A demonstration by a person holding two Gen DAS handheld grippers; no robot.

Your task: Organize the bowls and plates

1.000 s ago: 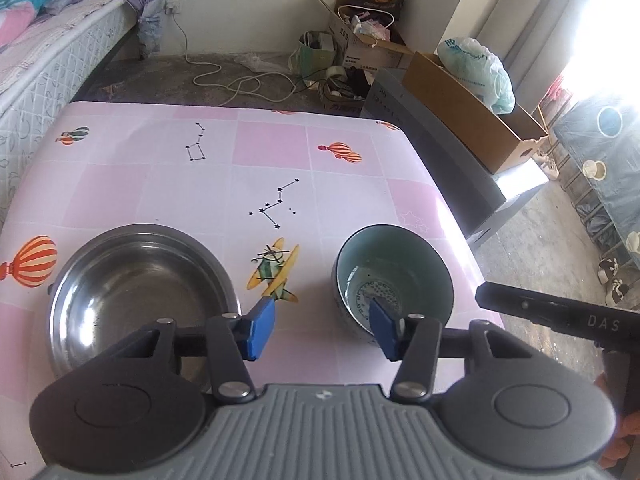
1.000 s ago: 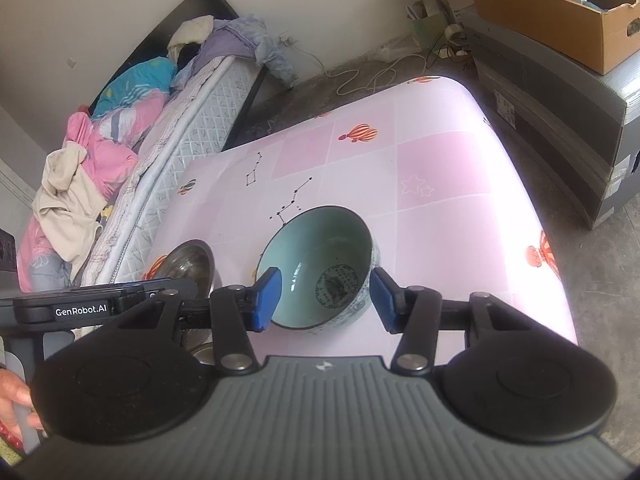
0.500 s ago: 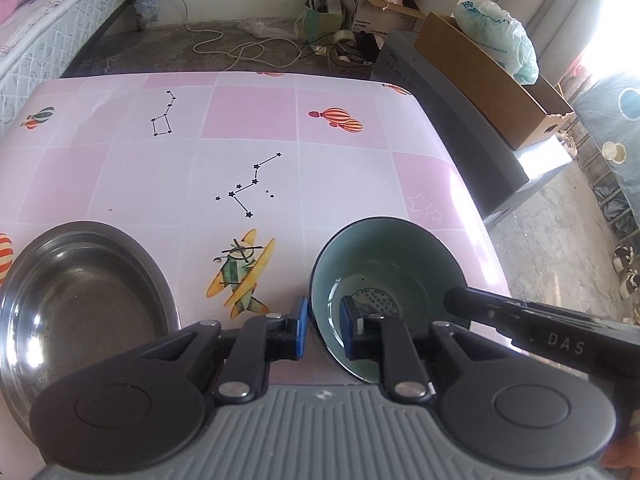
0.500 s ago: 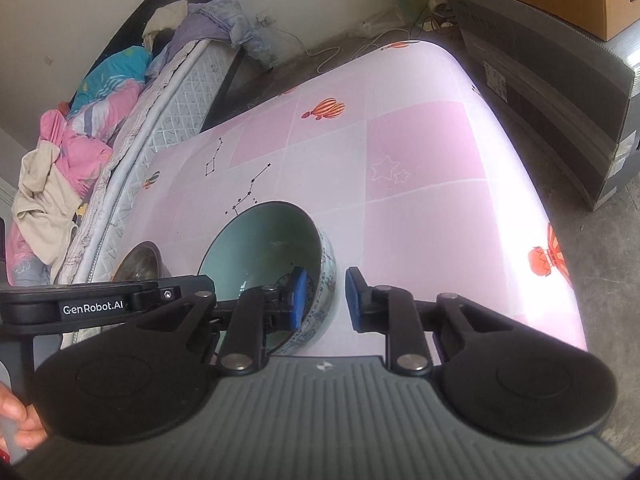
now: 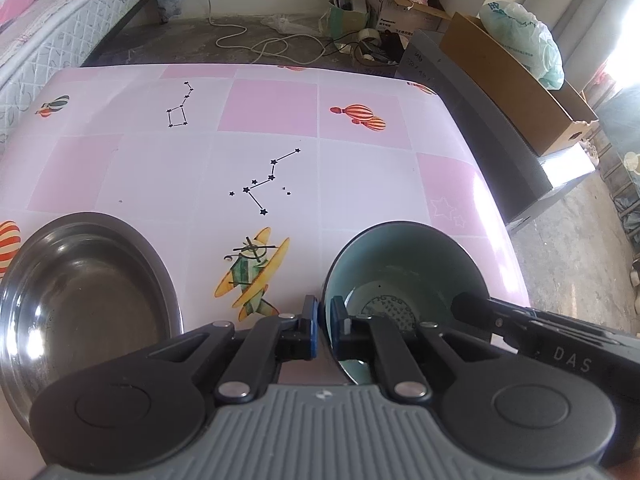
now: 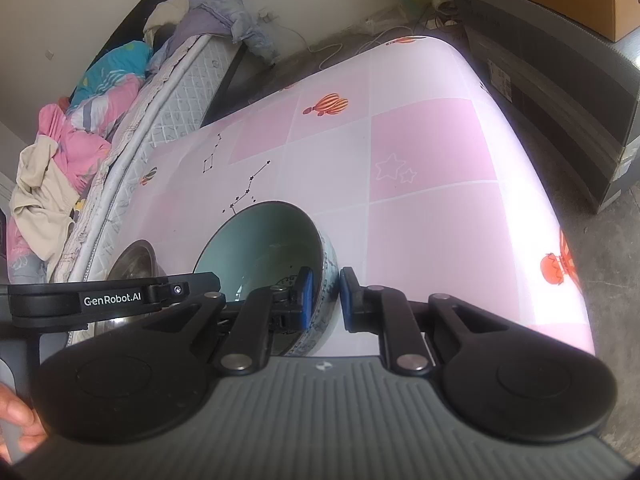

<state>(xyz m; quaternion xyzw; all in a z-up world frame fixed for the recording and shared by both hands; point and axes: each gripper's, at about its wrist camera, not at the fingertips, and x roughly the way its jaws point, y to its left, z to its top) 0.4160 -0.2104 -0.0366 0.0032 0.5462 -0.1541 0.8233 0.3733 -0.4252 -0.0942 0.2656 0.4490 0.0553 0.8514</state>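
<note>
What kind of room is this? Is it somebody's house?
Probably a bedroom or spare room in a home. A mattress piled with bedding stands beside the table with the pink cartoon cloth, and cardboard boxes and a loose cable clutter the bare floor.

Black tongs [image 5: 325, 326] with blue pads, silver screws, ribbed grey housing (lettered "GenRobot.AI", "DAS")
</note>
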